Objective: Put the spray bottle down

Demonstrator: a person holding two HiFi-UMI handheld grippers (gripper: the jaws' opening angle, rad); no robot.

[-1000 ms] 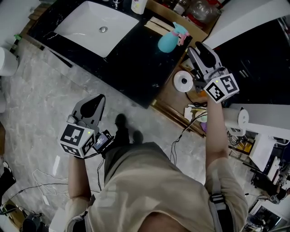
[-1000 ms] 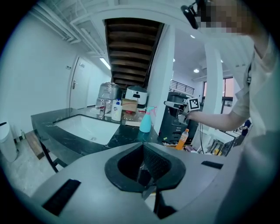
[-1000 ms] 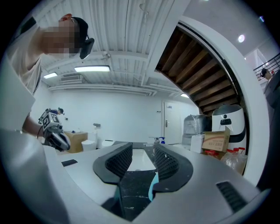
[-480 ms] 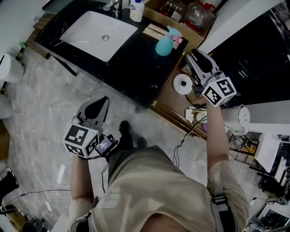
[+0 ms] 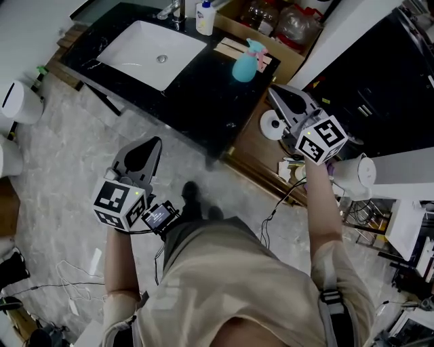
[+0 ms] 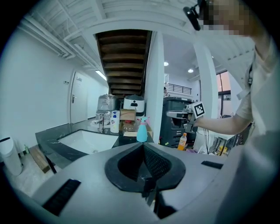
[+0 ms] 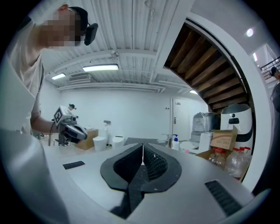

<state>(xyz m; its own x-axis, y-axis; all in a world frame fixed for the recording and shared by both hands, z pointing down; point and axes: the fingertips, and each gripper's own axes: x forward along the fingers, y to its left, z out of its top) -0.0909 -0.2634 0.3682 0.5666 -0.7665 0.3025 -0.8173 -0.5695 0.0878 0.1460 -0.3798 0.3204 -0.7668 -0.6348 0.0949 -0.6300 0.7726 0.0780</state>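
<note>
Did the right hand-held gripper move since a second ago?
Yes. The right hand-held gripper slid left, now overlapping the white paper roll it was beside; its jaws have just closed, empty.

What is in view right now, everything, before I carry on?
spray bottle: one, teal with a pink trigger, upright on the counter's right end
counter: one, black, top of the head view
sink: one, white, set in the counter
soap bottle: one, white, at the sink's back edge
roll: one, white, on the wooden surface right of the counter
left hand-held gripper: one, grey, over the floor, jaws shut, empty
right hand-held gripper: one, grey, above the roll, jaws just closed, nothing between them
</note>
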